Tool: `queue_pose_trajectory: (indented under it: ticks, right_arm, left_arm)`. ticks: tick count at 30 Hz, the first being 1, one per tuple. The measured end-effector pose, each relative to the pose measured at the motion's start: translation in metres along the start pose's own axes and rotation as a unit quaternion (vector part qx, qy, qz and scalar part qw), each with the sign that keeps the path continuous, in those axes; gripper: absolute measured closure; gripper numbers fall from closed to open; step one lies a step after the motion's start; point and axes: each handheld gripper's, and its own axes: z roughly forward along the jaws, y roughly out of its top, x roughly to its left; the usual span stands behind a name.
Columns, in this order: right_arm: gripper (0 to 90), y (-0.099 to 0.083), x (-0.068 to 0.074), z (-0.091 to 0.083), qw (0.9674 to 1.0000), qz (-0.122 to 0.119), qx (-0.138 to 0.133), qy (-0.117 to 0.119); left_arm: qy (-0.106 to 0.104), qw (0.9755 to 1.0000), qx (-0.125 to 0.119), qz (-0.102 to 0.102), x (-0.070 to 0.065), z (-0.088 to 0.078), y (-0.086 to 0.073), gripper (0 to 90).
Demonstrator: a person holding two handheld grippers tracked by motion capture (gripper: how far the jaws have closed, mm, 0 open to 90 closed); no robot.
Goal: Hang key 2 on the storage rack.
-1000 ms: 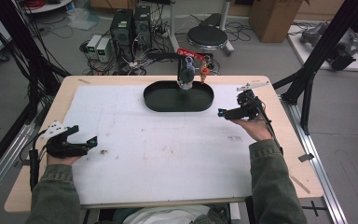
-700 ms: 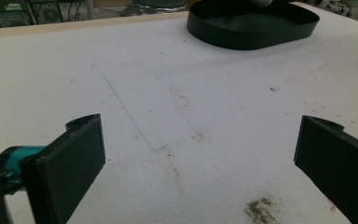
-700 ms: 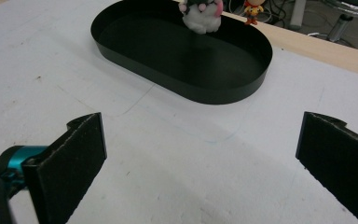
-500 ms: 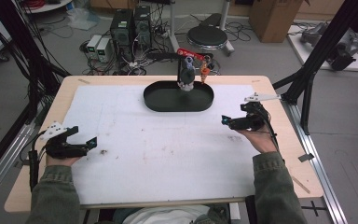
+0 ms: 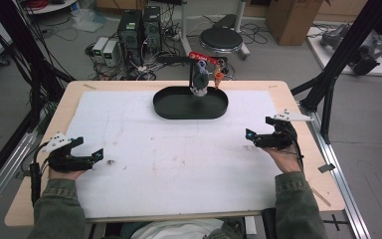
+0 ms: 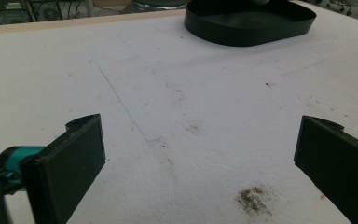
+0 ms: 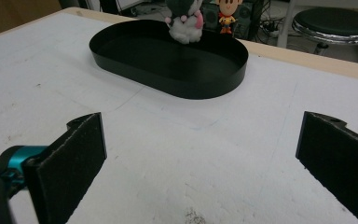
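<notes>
Resting on stained white table cover (image 5: 179, 164), left gripper (image 5: 97, 155) and right gripper (image 5: 249, 134), jaws apart, empty

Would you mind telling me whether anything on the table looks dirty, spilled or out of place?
A dark crumbly smudge marks the white sheet just ahead of the left gripper. The black tray sits squarely; nothing looks spilled.
</notes>
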Motion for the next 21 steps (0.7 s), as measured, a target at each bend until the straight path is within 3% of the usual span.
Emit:
queue_pose_trajectory:
  ticks: [12, 15, 21]
  right_arm:
    - [0.5, -0.029, -0.002, -0.016, 0.9983, -0.017, -0.054, 0.016]
    - [0.5, -0.036, -0.002, -0.019, 0.9978, -0.006, -0.065, 0.012]
    - [0.5, -0.044, -0.006, -0.019, 0.9980, 0.011, -0.062, 0.008]
  left_arm:
    - [-0.002, 1.0000, -0.002, 0.004, -0.003, -0.003, -0.003, 2.3]
    - [-0.001, 1.0000, -0.001, 0.005, -0.003, -0.003, -0.004, 2.3]
    - [-0.003, 1.0000, -0.002, 0.005, -0.003, -0.003, -0.004, 2.3]
